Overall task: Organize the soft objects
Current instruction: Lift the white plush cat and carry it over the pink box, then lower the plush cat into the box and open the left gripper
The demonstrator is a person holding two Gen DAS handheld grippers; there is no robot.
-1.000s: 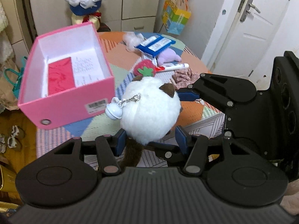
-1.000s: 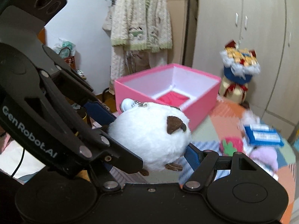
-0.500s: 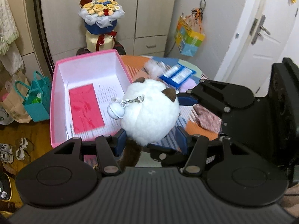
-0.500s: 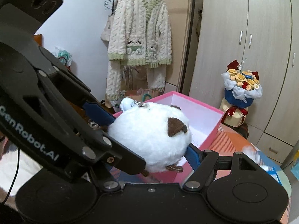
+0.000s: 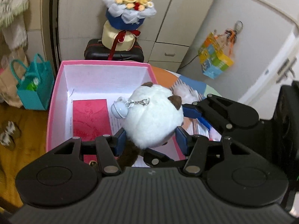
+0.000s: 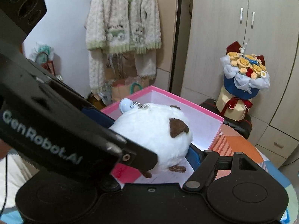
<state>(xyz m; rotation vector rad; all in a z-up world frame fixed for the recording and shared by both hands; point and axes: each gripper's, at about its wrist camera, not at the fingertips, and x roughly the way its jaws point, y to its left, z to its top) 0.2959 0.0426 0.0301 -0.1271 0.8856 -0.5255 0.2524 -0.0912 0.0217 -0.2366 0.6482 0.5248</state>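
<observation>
1. Wardrobe doors (image 5: 119, 9) and a hanging cardigan (image 6: 123, 24) fill the background; a bouquet (image 5: 129, 5) stands on a dark case (image 5: 114, 53) beyond the grippers.
2. Ahead of the left gripper (image 5: 150, 139) sits an open pink box (image 5: 56, 85) on a patchwork table (image 6: 235, 143), its white inside lined with printed paper and a red card (image 5: 89, 117).
3. Both grippers hold one white plush (image 5: 153, 117) over the right part of the box, above its floor.
4. The left gripper's blue pads press the plush low on either side, so it is clamped on the toy.
5. The right gripper (image 6: 153, 141) comes in from the left gripper's right; one blue finger (image 5: 192, 111) touches the plush beside a brown ear (image 5: 175, 100), the other is hidden behind the fur, and it too grips the toy.
6. A pale bell (image 5: 119, 109) on a metal clasp (image 5: 138, 102) hangs off the plush's top toward the left.
7. A brown tail (image 5: 129, 155) droops from the plush, just behind the left gripper's left pad.
8. Far left of the left gripper, a teal bag (image 5: 33, 85) stands on the wooden floor.
9. To its far right, a colourful bag (image 5: 214, 59) hangs on the wall near a white door (image 5: 271, 65).
</observation>
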